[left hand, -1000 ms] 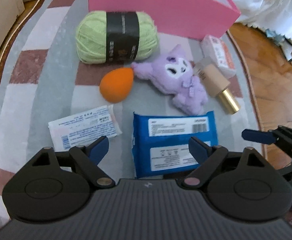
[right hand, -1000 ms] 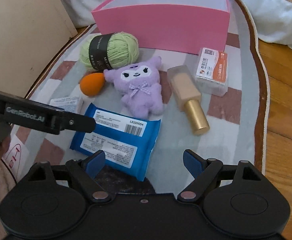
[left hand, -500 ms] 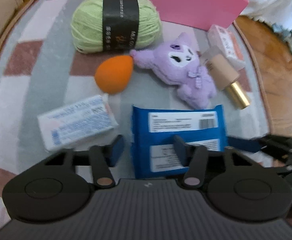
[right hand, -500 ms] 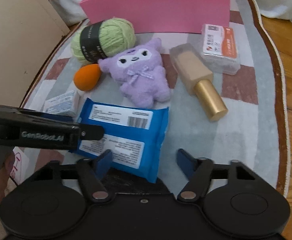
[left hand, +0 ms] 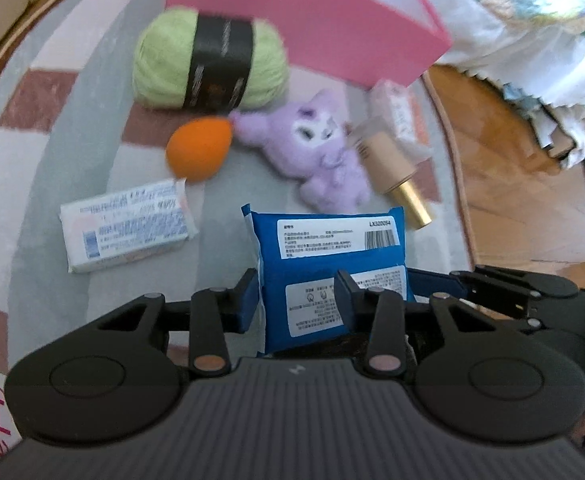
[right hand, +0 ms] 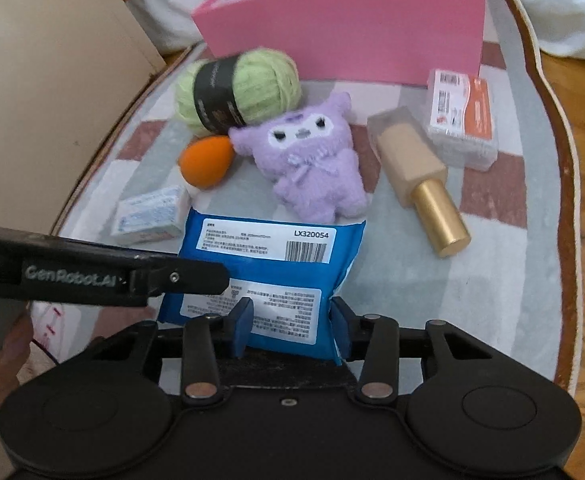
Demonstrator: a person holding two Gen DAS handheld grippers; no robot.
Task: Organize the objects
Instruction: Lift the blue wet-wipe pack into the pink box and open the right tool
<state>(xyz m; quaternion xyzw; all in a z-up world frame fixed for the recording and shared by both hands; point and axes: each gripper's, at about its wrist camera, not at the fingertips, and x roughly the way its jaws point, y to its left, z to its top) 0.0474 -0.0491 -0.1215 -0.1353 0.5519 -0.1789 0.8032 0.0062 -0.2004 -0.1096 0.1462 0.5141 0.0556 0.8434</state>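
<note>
Where the two tongs meet: the flat blue plastic wipes pack with white printed labels point(left hand: 332, 240) lies on the grey rug with red-brown checks point(right hand: 432, 280), its near end between both sets of fingers.
Left tongs point(left hand: 296, 296): drawn narrow, one finger beside the pack's left edge and the other over its label. They appear to pinch the pack's near left part.
Right tongs point(right hand: 292, 320): narrow too, flanking the pack's near right corner and apparently gripping it.
Why two grips: the pack looks limp and wide (a single pinch would likely let it sag), so a hold at each near corner should keep it level for a lift.
Pink rectangular cardboard box point(right hand: 352, 32): open-topped, well ahead of both tongs at the rug's far end, and the likely home for the pack. Only a pale inner wall shows; its floor is hidden, so I cannot tell what it holds.
Between tongs and box: a purple plush toy point(right hand: 312, 160) just beyond the pack; a green yarn ball with a black band point(right hand: 236, 88) and an orange teardrop sponge point(right hand: 206, 160) ahead-left.
Ahead-right: a beige bottle with a gold cap point(right hand: 416, 176), lying down, and a clear box with an orange-and-white label point(right hand: 460, 120).
Left of the pack: a small white printed carton point(right hand: 148, 216).
</note>
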